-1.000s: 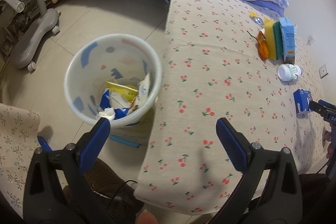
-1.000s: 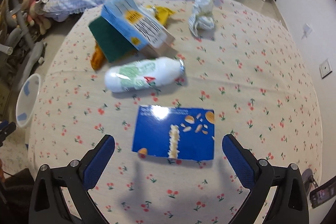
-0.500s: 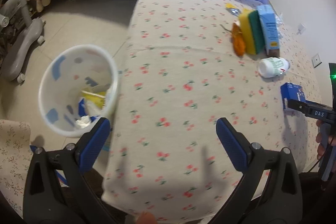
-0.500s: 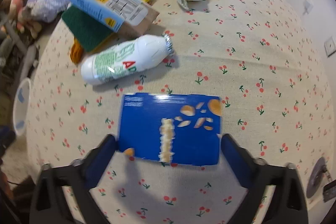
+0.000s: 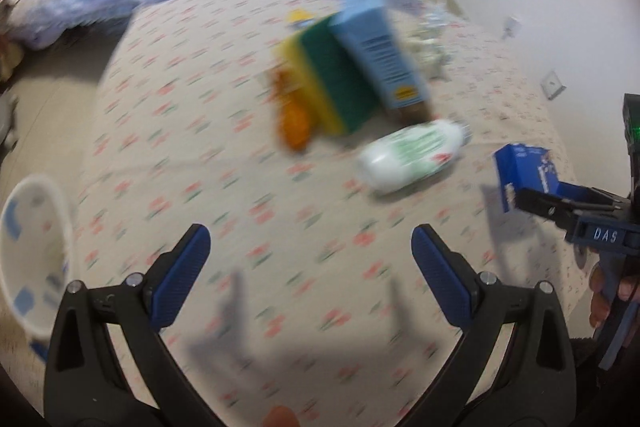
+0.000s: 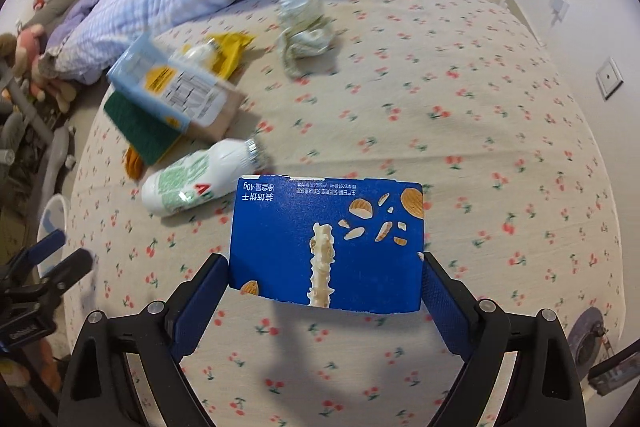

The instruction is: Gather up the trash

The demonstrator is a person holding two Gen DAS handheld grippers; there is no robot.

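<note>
A cherry-print tablecloth (image 6: 460, 115) covers the table beside a bed. The right gripper (image 6: 324, 291) is clenched on the blue snack box (image 6: 326, 239), lifted just off the cloth. The left gripper (image 5: 310, 267) hangs released and empty above the table. The pickup looks done; next the box needs carrying left to the white bin (image 5: 28, 255), with 1 bottle (image 6: 196, 179) lying near

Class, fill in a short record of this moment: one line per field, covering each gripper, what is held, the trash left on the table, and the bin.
right gripper: fingers shut on blue snack box, lifted off the table
left gripper: open, holding nothing, above the cherry-print tablecloth
trash left: white bottle lying on its side; light blue carton; green sponge; crumpled wrapper
bin: white, beside the table's left edge
</note>
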